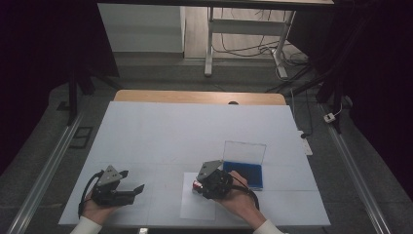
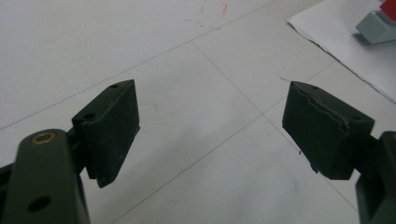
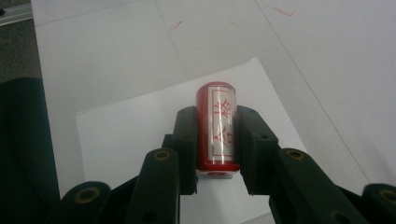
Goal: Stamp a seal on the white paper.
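Nearest the person, along the table's front edge, 2 hands each carry a tool. At the left, the left gripper (image 1: 127,181) rests low with its jaws spread wide and nothing between them; its own view shows bare white table surface (image 2: 196,93) through the gap, and the corner of the paper sheet (image 2: 345,51) off toward the upper right.

Just beyond the right hand, the right gripper (image 3: 215,140) is clamped on a red stamp (image 3: 218,126), a short cylinder with a clear band bearing red characters. The pads press its 2 sides. Its long axis runs straight out along the jaws, away from the hand, with 1 end toward the sheet. From the high view the same gripper (image 1: 200,184) sits over the white paper sheet (image 1: 195,207), tilted down toward it, the stamp (image 1: 197,185) a small red spot at its tip.

Farther out and to the right, just beside the right hand, lies the blue ink pad case (image 1: 243,173) with its clear lid (image 1: 244,152) standing open.

The relation that matters, I judge: the stamp points down at the paper directly beneath it, so the coming press goes along that axis. The right hand is the one on it; the left is well apart.
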Demonstrator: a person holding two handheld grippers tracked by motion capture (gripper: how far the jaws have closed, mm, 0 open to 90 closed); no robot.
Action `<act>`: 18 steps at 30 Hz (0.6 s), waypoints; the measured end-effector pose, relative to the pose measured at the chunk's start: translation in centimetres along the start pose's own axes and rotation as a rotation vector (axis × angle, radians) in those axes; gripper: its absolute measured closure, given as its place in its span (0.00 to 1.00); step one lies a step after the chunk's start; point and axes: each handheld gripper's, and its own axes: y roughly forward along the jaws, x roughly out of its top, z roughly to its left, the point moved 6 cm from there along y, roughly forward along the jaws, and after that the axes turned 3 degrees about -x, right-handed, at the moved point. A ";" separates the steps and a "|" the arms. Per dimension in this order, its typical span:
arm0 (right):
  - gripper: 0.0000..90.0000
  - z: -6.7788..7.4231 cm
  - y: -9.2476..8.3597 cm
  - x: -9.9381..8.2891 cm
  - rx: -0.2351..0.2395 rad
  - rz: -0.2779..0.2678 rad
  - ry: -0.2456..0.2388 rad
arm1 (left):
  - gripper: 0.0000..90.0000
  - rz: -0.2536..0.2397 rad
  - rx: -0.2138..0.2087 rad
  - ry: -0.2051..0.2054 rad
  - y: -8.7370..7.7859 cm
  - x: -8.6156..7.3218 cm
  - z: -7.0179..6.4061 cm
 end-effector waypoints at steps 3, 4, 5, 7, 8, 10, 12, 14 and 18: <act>0.78 0.0 0.0 0.0 0.007 -0.006 0.002 | 0.21 0.001 0.000 -0.001 0.0 0.0 0.0; 0.78 -0.1 0.1 0.0 0.005 -0.006 0.001 | 0.21 0.001 0.001 -0.001 0.0 0.0 0.1; 0.78 -0.1 0.1 -0.1 0.004 -0.005 0.000 | 0.21 0.000 0.001 -0.002 0.0 0.0 0.1; 0.78 -0.1 0.2 -0.1 0.005 -0.003 0.002 | 0.21 0.001 0.001 -0.001 0.0 0.0 0.1; 0.78 -0.1 0.2 -0.1 0.006 -0.001 0.001 | 0.21 0.002 0.001 0.000 0.0 0.0 0.0; 0.78 -0.2 0.4 -0.2 0.008 -0.001 0.003 | 0.21 0.002 0.000 0.001 0.0 0.0 0.0; 0.78 -0.1 0.5 -0.3 0.007 0.007 0.003 | 0.21 0.002 0.001 -0.001 0.0 0.0 0.1; 0.78 -0.1 0.6 -0.3 0.009 0.010 -0.001 | 0.21 0.002 0.001 -0.001 0.0 0.0 0.1; 0.78 -0.1 0.7 -0.4 0.012 0.010 0.006 | 0.21 0.003 0.001 0.000 0.1 -0.1 0.1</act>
